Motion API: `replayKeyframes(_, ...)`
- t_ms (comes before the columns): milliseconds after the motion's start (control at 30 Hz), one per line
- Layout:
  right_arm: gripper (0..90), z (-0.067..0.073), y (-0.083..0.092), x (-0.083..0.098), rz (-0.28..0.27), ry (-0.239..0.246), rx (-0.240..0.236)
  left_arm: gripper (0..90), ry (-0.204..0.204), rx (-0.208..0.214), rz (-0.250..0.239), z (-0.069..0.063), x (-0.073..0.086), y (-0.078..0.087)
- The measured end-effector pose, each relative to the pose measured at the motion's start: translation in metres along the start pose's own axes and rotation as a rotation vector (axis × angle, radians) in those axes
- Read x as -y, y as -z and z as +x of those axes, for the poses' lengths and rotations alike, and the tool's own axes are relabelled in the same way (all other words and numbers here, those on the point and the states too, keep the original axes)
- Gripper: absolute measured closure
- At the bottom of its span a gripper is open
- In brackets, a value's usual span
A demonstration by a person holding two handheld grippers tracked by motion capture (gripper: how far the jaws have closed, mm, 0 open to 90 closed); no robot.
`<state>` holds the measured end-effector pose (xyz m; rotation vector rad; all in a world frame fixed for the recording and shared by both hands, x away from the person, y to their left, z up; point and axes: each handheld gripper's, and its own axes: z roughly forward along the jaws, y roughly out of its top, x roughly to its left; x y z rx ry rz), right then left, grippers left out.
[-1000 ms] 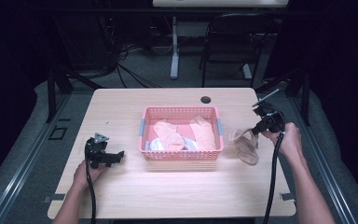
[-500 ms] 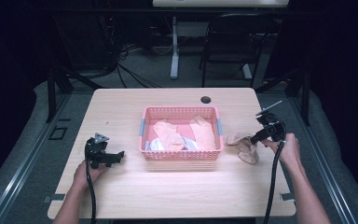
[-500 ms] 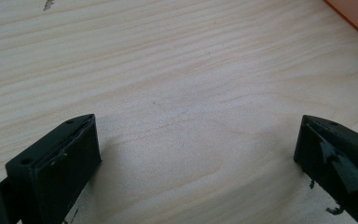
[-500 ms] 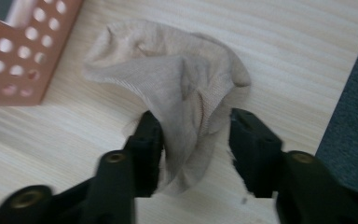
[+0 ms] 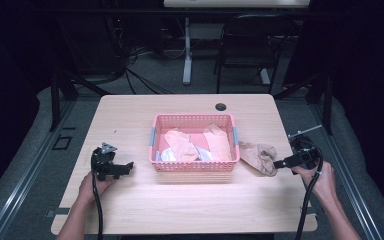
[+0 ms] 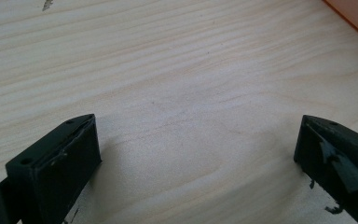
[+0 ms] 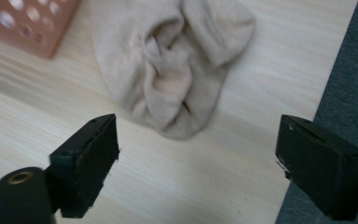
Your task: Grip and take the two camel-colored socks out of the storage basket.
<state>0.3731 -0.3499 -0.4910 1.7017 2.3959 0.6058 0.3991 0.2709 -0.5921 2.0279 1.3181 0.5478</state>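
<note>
A crumpled beige sock (image 5: 258,156) lies on the table just right of the pink basket (image 5: 195,166), which holds several beige and pale socks (image 5: 180,144). My right gripper (image 5: 278,163) sits low by the sock's right side, at the table's right edge. Its jaws have just been opening and stand wide, with nothing between them. In the right gripper view the sock (image 7: 172,70) lies just ahead of the open right gripper (image 7: 198,140). My left gripper (image 5: 126,167) rests open on the table left of the basket; the left gripper (image 6: 198,140) has bare wood between its jaws.
A round cable hole (image 5: 221,107) sits in the table behind the basket. The table's right edge and grey floor (image 7: 349,70) run close beside the right jaw. A basket corner (image 7: 28,28) lies left of the sock. Chairs and cables stand beyond the table.
The right gripper let go of the beige sock, which now lies on the table. The right hand sank and drew back toward the table's right edge. The left hand stayed put.
</note>
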Motion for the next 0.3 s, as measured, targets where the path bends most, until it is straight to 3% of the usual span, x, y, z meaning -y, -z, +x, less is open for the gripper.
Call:
replayKeyframes(133,5.0,-0.003,-0.013,0.022,0.024,-0.024,-0.005,0.0,-0.003,0.004,0.002,0.000,0.000,0.000)
replayKeyframes(233,3.9,-0.008,-0.016,0.027,0.082,-0.013,-0.010,0.0,-0.003,0.005,0.002,0.000,0.000,0.000)
replayKeyframes(300,4.0,-0.008,-0.019,0.029,0.068,-0.033,-0.009,0.0,-0.003,0.005,0.002,0.000,0.000,0.000)
